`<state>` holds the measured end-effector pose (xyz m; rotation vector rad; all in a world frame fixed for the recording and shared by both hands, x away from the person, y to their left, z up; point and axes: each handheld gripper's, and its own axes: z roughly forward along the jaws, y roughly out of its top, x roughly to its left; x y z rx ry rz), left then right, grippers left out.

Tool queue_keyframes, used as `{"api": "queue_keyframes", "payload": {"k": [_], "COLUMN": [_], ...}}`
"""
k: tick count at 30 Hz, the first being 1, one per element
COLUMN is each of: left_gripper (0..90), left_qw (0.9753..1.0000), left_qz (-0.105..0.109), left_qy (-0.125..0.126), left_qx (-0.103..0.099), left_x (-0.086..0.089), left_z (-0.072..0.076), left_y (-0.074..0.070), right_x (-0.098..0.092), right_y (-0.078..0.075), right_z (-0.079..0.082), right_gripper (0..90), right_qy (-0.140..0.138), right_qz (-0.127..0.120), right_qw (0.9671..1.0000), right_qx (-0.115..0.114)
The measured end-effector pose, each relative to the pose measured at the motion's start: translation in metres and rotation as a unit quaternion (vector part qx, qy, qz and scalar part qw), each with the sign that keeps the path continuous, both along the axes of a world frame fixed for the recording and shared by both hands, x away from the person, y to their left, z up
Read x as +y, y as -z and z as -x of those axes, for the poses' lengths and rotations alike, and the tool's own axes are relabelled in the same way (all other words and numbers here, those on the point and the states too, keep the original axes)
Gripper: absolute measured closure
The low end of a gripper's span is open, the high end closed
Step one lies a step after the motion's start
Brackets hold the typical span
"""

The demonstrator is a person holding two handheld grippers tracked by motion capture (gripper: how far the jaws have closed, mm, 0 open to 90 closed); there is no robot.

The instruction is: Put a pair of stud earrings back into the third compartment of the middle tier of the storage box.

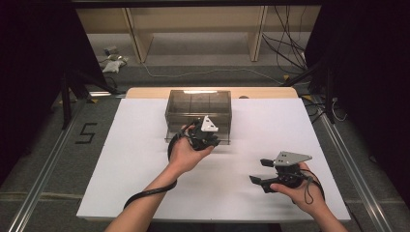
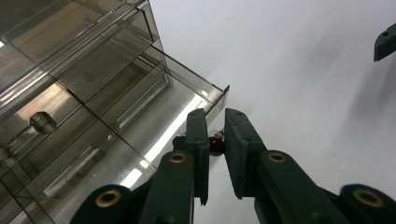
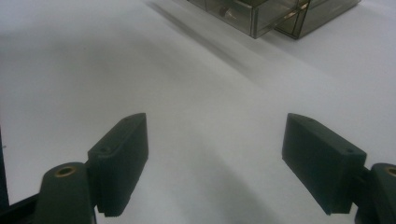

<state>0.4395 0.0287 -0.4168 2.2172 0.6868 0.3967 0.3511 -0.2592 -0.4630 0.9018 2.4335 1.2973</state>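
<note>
Desk: covered by a white sheet; a strip of pale wood shows along its far edge.
Drawer cabinet: smoky clear plastic, standing at the far middle of the desk, front facing the person. In the left gripper view its internal dividers and compartments are visible through the walls.
Drawer: one drawer of the cabinet is pulled partly out of the front, seen from the left gripper view with its corner just beyond the tongs. The right gripper view shows the same drawer projecting from the cabinet at the top of the frame.
Knob: small, dark reddish, on the drawer front, sitting in the narrow gap of the left tongs.
Left tongs: nearly together, clamped on the knob; held at the cabinet front, hand wrapped around the body in the high view.
Right tongs: wide apart, holding nothing, above bare white sheet; in the high view they sit at the near right of the desk, well apart from the cabinet, pointing left.
Second knob: clear, rounded, on another drawer front.
Floor surroundings: cables and a taped figure "5" beside the desk.
</note>
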Motion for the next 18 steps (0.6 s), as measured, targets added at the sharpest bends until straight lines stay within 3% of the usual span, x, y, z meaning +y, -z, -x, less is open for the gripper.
{"api": "queue_keyframes", "payload": {"k": [18], "left_gripper": [80.0], "left_qw": [0.9998], "left_qz": [-0.011], "left_qy": [-0.007], "left_qx": [-0.014], "left_x": [-0.001], "left_z": [-0.011], "left_y": [-0.005], "right_x": [-0.001], "right_y": [0.000], "right_z": [0.000], "right_gripper": [23.5], "right_qy": [-0.001], "right_qz": [0.001], "right_qw": [1.0000], "right_qx": [0.000]}}
